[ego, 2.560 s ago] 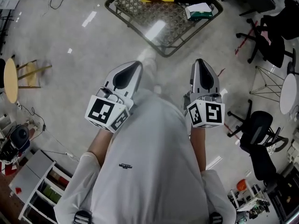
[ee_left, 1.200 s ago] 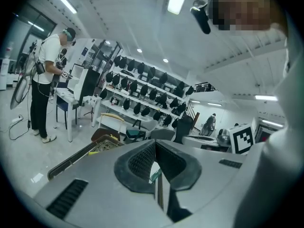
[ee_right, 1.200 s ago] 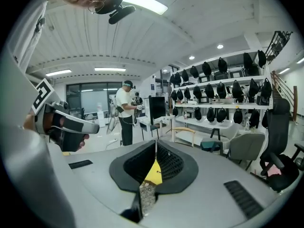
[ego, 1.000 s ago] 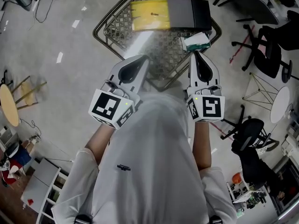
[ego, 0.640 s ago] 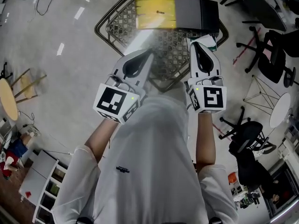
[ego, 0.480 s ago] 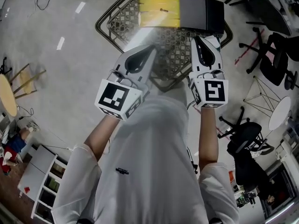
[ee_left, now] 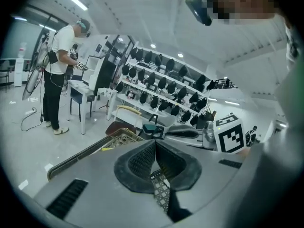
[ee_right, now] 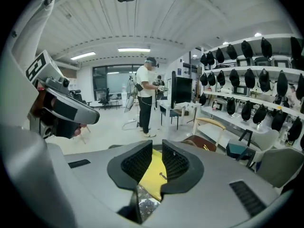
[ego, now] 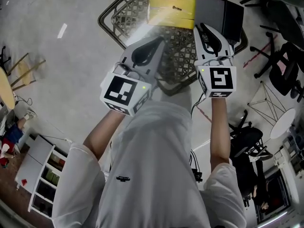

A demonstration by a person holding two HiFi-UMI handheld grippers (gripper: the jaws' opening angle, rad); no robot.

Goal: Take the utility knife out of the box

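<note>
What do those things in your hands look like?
The left gripper and right gripper are pale grey wedges with black textured pads; each bears a black-and-white marker cube. The right gripper's jaws are opening, nothing between them. The person wears a white short-sleeved T-shirt.

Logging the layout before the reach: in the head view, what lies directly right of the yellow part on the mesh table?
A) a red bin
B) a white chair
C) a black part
C: the black part sits flush against the right edge of the yellow part, both on the mesh table.
</note>
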